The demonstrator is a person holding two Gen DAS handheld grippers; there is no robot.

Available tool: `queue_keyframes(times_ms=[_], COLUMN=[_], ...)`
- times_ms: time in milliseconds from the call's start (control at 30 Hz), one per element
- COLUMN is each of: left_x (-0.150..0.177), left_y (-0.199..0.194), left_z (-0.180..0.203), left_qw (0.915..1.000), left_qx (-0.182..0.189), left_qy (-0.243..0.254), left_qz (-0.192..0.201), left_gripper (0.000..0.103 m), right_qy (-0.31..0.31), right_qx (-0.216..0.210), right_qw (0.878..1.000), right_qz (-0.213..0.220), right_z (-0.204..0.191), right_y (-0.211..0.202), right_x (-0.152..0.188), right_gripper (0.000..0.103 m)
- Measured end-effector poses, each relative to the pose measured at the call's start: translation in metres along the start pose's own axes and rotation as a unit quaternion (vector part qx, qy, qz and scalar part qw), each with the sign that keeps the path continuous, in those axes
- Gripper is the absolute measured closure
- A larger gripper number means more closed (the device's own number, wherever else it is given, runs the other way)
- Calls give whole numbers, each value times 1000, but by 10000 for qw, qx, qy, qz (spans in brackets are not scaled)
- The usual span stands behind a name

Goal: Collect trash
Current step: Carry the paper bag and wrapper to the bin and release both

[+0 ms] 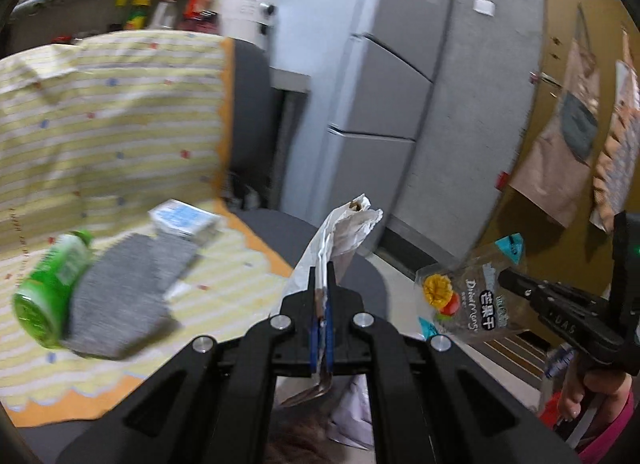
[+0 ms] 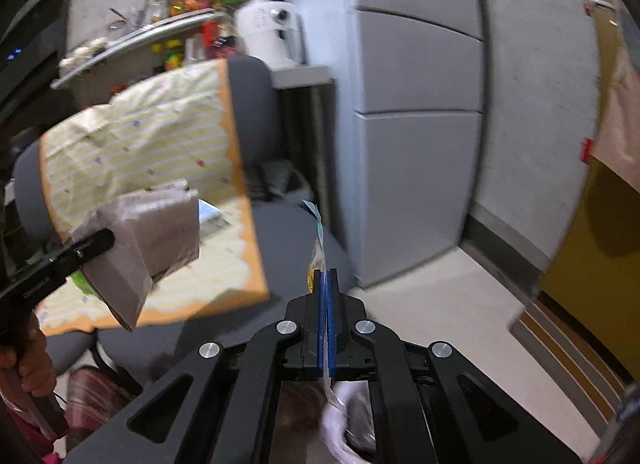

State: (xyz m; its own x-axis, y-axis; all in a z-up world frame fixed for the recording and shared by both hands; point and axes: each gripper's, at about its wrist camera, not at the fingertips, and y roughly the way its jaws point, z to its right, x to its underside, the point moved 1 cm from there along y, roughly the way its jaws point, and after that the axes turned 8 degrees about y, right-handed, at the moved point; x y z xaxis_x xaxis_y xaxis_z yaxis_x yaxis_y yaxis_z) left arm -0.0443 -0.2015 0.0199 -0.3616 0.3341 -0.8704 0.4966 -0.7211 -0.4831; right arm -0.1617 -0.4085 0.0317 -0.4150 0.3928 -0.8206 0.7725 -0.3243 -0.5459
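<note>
My left gripper (image 1: 321, 276) is shut on a crumpled paper bag (image 1: 344, 232), held in the air beside the chair; the bag also shows in the right wrist view (image 2: 148, 240), brown and flat. My right gripper (image 2: 326, 284) is shut on a clear dried-mango snack bag (image 2: 318, 240), seen edge-on; the bag also shows in the left wrist view (image 1: 468, 296) held at the right. A green plastic bottle (image 1: 52, 296), a grey cloth (image 1: 120, 296) and a small white-blue carton (image 1: 184, 220) lie on the chair's yellow striped cover (image 1: 100, 124).
A grey office chair (image 2: 256, 112) stands left of a grey cabinet (image 2: 416, 104). A shelf with bottles (image 2: 172, 24) and a white appliance (image 2: 268, 32) are behind. Pale floor (image 2: 440, 324) lies to the right. White trash (image 2: 344, 416) shows below the grippers.
</note>
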Motion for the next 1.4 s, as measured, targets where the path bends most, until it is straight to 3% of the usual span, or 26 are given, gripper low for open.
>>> queue_keyframes(times_ms=[200, 433, 567, 867, 1067, 1233, 1400], left_x=[9, 14, 16, 23, 25, 25, 30], left_y=[17, 29, 35, 43, 52, 71, 99], left_z=[42, 60, 59, 68, 93, 124, 155], left_qw=[9988, 9977, 9972, 9948, 9906, 9840, 9723], left_qx=[380, 441, 429, 659, 939, 1264, 1651], left_qy=[246, 349, 364, 422, 674, 921, 1158], left_qz=[-173, -382, -490, -651, -738, -858, -1178], left_gripper=[103, 103, 103, 103, 103, 103, 103], right_qy=[429, 868, 1073, 1133, 1217, 1155, 1172], right_qx=[490, 765, 833, 832, 644, 577, 604], right_qw=[9967, 9875, 9837, 9883, 9905, 9906, 9896], right_qz=[-478, -1069, -1176, -595, 47, 451, 581], right_z=[55, 97, 111, 116, 111, 111, 121], right_y=[10, 51, 61, 31, -7, -34, -42], right_x=[35, 64, 71, 47, 22, 8, 5], right_gripper=[100, 97, 86, 86, 86, 84, 84])
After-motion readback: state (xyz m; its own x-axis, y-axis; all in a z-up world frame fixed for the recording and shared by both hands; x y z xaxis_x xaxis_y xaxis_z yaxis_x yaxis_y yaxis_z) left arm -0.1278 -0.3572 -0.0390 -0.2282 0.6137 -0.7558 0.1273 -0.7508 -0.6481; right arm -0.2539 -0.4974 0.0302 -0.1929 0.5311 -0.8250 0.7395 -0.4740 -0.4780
